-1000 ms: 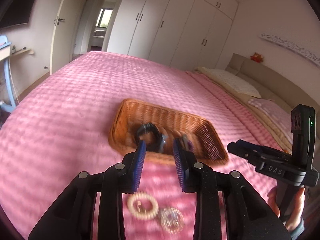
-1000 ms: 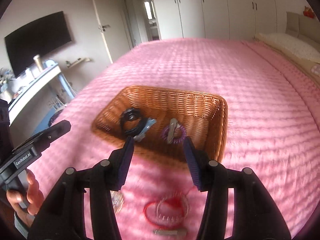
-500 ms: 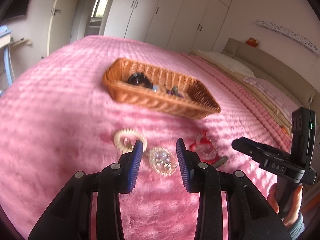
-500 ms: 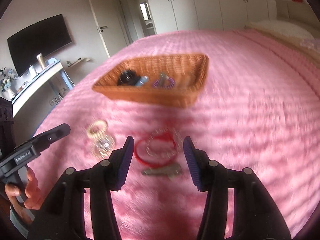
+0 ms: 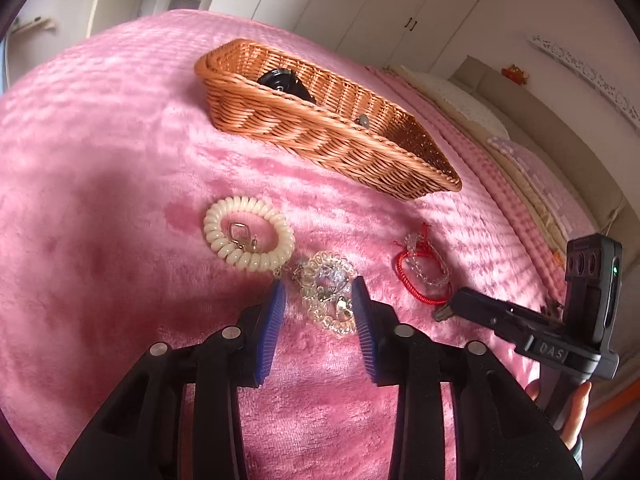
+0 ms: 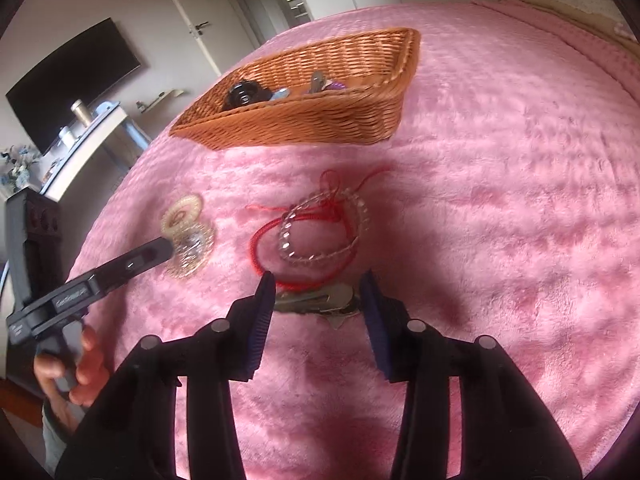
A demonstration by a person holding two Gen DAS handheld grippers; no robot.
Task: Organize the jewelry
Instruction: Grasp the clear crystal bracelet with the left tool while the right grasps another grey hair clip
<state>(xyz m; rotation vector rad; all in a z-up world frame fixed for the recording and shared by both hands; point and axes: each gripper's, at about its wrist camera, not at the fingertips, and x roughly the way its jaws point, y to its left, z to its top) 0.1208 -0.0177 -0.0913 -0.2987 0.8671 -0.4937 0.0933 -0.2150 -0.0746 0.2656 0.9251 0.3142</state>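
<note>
Now that both hands have dropped from the woven wicker basket [image 5: 320, 128], my left fingers [image 5: 318, 304] straddle the clear coil bracelet [image 5: 330, 294] ungripped, while my right fingers [image 6: 318, 292], just narrowing, bracket the flat metal hair clip [image 6: 316, 300], unpinched.

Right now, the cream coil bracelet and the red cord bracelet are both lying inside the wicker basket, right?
Not inside. The left wrist view shows the cream coil bracelet and the red cord bracelet both lying on the pink bedspread, in front of the wicker basket.

A pink plush bed [image 5: 120, 168] carries everything. Far on it sits a wicker basket [image 5: 320, 136]. Nearer lie a cream coil band [image 5: 248, 236] at left, a clear coil band [image 5: 328, 292] just beside it, red cord and bead bracelets [image 6: 316, 236] to the right, and a metal clip [image 6: 316, 300] nearest.
</note>
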